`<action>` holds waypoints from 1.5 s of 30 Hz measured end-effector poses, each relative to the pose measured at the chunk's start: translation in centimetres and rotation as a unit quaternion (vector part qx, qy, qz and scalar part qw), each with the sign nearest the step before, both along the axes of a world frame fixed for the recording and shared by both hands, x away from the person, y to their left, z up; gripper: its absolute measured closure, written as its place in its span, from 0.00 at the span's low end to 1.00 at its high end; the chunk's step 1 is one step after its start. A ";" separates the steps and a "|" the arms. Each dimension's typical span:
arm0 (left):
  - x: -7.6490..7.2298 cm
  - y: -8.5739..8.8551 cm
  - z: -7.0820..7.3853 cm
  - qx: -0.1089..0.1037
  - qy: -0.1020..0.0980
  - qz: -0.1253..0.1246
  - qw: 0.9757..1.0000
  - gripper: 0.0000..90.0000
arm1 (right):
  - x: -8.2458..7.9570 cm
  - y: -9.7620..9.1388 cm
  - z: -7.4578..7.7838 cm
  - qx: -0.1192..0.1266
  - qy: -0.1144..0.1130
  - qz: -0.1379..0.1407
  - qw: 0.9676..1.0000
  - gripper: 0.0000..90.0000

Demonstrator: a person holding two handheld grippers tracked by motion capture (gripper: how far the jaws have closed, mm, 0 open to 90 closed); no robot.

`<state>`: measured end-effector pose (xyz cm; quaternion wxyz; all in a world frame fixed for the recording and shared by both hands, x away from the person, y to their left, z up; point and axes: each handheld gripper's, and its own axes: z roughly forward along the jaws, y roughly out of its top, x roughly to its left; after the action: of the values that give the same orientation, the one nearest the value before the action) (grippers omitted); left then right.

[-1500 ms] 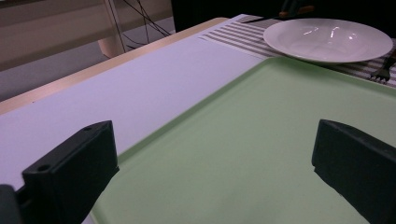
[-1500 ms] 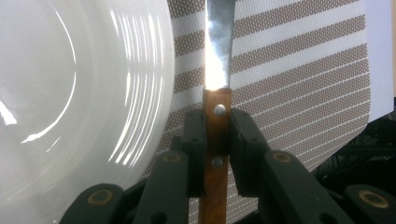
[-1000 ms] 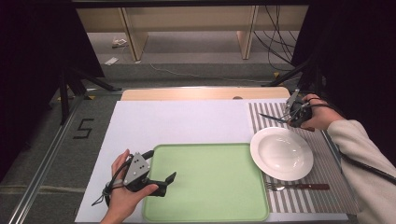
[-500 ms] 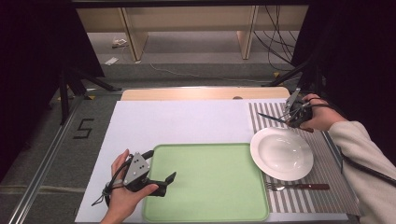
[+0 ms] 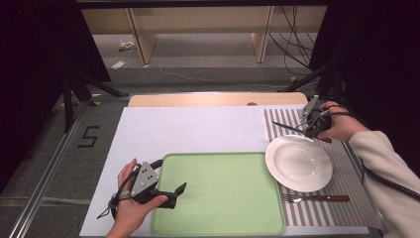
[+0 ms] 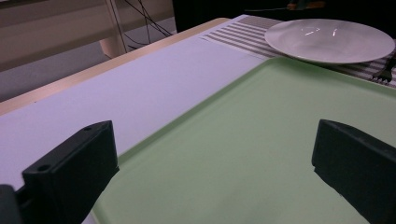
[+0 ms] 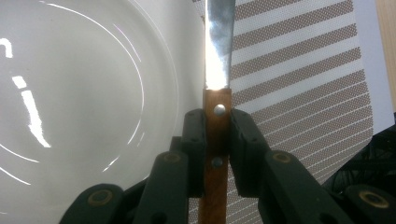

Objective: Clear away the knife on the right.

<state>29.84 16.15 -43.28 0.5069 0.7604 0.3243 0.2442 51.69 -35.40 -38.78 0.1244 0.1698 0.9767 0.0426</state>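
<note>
My right gripper (image 7: 216, 140) is shut on the wooden handle of a knife (image 7: 217, 56), whose steel blade reaches out over the striped placemat (image 7: 299, 70) beside the white plate (image 7: 84, 102). In the high view this gripper (image 5: 313, 121) hovers just past the plate (image 5: 298, 162), the knife (image 5: 292, 129) pointing left. My left gripper (image 5: 171, 192) rests at the left edge of the green tray (image 5: 223, 198), its jaws wide open with nothing between them. The left gripper view shows the tray (image 6: 243, 154) stretching ahead between the two fingers (image 6: 70, 163).
A fork (image 5: 314, 198) with a wooden handle lies on the striped placemat (image 5: 346, 183) in front of the plate. A white mat (image 5: 193, 129) covers the table behind the tray. The table's far wooden edge (image 5: 218, 99) borders a drop to the floor.
</note>
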 end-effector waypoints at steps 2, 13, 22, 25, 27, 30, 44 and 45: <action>0.0 0.0 0.0 0.000 0.000 0.000 1.000 0.00 | -0.1 0.1 0.1 0.000 -0.002 0.000 1.000 0.87; 0.0 0.0 0.0 0.000 -0.001 0.001 1.000 0.00 | -0.7 0.9 0.6 0.013 -0.006 0.010 1.000 0.87; 0.0 0.0 0.0 0.001 0.000 0.001 1.000 0.00 | -1.3 1.7 0.9 0.019 -0.002 0.011 1.000 0.87; 0.0 0.0 0.0 0.001 -0.001 0.001 1.000 0.00 | -1.7 1.9 1.0 0.023 -0.002 0.009 1.000 0.87; 0.0 0.0 0.0 -0.001 0.000 0.002 1.000 0.00 | -1.8 2.1 1.0 0.024 0.001 0.009 1.000 0.87; 0.0 0.0 0.0 0.000 0.000 0.000 1.000 0.00 | -2.0 2.3 1.1 0.023 0.003 0.008 1.000 0.87; 0.0 -0.1 0.0 0.001 0.002 0.000 1.000 0.00 | -3.1 3.5 1.3 0.029 0.010 0.019 0.999 0.87; 0.0 -0.1 0.0 0.001 0.002 0.000 1.000 0.00 | -3.1 3.6 1.3 0.032 0.010 0.021 0.999 0.87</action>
<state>29.85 16.09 -43.32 0.5058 0.7612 0.3250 0.2434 48.56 -31.82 -37.52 0.1087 0.1531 0.9794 0.0744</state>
